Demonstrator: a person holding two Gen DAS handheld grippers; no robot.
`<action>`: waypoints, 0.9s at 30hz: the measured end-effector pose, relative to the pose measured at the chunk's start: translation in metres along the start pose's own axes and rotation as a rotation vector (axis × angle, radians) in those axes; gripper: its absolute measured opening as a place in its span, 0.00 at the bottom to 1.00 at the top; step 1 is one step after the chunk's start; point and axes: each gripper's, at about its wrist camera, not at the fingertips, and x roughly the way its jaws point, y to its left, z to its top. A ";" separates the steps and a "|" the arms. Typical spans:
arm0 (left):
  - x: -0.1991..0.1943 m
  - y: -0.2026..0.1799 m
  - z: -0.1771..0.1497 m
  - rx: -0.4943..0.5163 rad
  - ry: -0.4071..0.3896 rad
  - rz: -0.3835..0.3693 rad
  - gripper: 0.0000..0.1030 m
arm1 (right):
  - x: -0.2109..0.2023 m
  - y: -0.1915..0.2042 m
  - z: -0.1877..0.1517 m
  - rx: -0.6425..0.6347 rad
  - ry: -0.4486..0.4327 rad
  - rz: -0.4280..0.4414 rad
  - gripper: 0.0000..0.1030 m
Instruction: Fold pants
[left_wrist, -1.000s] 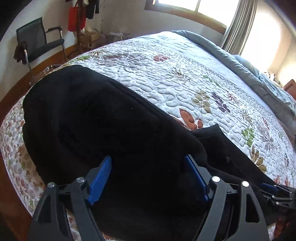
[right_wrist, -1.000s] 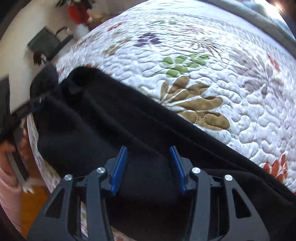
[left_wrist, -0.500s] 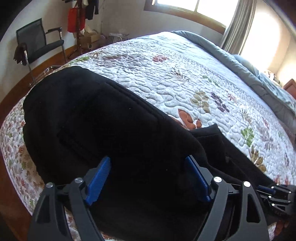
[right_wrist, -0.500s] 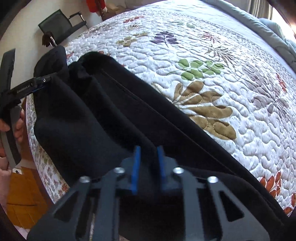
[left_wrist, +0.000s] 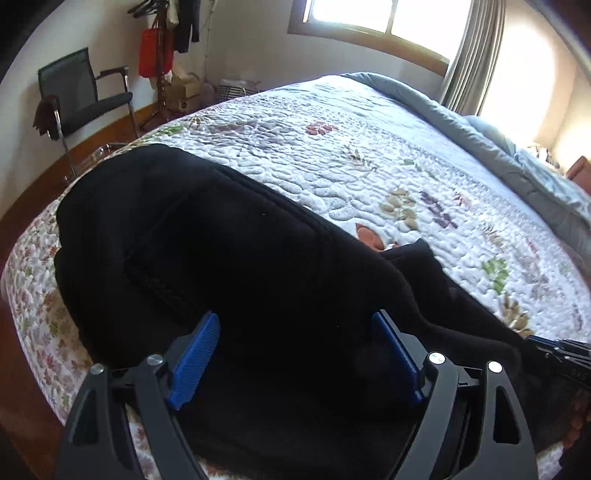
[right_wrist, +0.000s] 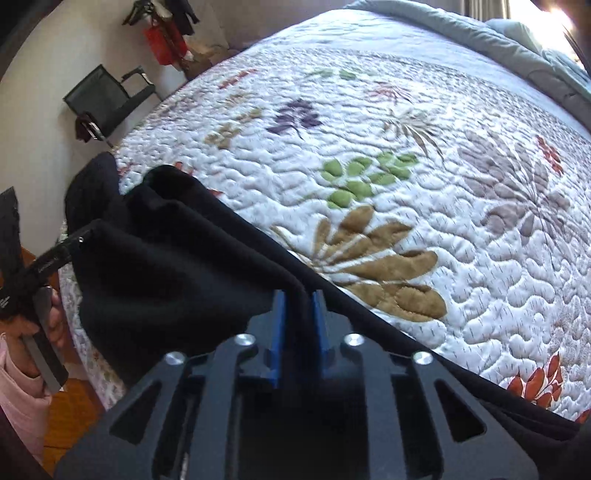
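The pants (left_wrist: 229, 266) run off the bottom edge under the left hand-held gripper (left_wrist: 295, 354), so their near end is hidden. The pants' black cloth swallows every fold line. The person's hand (right_wrist: 55, 317) is cut by the frame's left edge.

My bedroom at home, wide bed (left_wrist: 369, 177) under a leaf-print quilt (right_wrist: 406, 184); sunlit window (left_wrist: 369, 22) with curtain (left_wrist: 469, 55), chair (left_wrist: 85, 99), coat rack (left_wrist: 166, 44) by the wall

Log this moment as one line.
task: fold pants | left gripper: open over pants | right gripper: pinching pants fold, jaws opening | bed: pants at near edge
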 end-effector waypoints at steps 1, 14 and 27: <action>-0.003 0.001 0.001 -0.001 0.003 0.000 0.82 | -0.002 0.005 0.002 -0.013 -0.005 0.008 0.27; -0.003 0.049 0.011 -0.045 0.038 0.144 0.84 | 0.045 0.070 0.056 -0.151 0.047 0.138 0.43; 0.008 0.064 -0.004 -0.097 0.037 0.147 0.92 | 0.061 0.067 0.088 -0.145 0.032 0.106 0.03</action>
